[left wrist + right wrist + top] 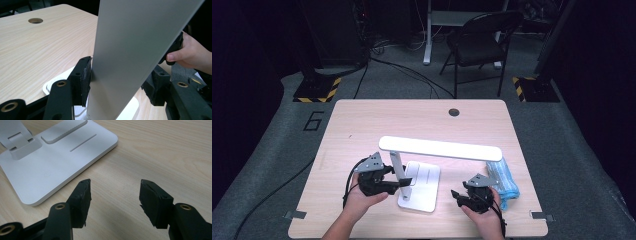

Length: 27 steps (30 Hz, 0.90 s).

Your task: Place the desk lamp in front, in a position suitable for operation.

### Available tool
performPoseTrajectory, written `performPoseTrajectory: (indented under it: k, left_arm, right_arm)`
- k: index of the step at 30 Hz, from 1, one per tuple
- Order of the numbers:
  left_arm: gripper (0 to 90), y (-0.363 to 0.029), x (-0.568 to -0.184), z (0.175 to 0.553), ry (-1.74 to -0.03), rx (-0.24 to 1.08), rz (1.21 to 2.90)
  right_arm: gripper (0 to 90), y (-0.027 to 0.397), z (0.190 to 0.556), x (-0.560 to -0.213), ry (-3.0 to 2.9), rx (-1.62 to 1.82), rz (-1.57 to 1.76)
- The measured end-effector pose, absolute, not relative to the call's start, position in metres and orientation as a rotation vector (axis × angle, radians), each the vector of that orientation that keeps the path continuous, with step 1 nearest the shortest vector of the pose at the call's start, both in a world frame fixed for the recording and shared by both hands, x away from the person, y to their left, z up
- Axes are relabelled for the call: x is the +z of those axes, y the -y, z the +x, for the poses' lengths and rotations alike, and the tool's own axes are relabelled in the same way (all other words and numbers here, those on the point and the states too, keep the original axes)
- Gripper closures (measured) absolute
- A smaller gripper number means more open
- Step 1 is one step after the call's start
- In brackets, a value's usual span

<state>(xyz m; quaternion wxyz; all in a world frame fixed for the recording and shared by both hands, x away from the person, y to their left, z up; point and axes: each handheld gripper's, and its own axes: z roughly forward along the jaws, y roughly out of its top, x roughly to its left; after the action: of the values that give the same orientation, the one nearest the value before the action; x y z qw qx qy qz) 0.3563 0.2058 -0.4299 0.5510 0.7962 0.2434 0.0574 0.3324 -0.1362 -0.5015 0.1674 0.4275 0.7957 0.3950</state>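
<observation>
1. A white desk lamp stands on the worktop (362, 120), its flat base (422, 187) in the near middle, its upright arm (398, 170) rising from the base's left near corner, and its long head (439, 148) lying level across the worktop from left to right.
2. The left gripper (399, 184) is the nearer one: the arm runs up between its fingers, long axis upright and crossing their line.
3. In the left gripper view, the left finger (83, 80) touches the arm's edge (120, 75), while the other finger stands a little clear of it. The grip looks half open and loose, not a firm hold.
4. The right gripper (457, 196) hovers low over bare wood just right of the base, a folded blue cloth (504, 182) beside it. Its fingers (81, 200) are spread wide with nothing between them.
5. The right gripper view shows the base top (57, 165) close up: a raised pad, a slot, the hinge block. The high view gives the whole lamp's layout instead.
6. Any tilt or lift of the arm would likely fall to the left hand (362, 200).
</observation>
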Motion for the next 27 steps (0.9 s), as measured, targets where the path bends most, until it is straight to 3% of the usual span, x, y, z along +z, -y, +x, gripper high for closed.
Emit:
performPoseTrajectory:
  k: [27]
  left_arm:
    - [49.4, -0.214, -0.431, 0.342, -0.451, 0.107, 1.922]
  right_arm:
    - [41.9, 0.129, 0.331, -0.500, -2.282, 1.137, 1.181]
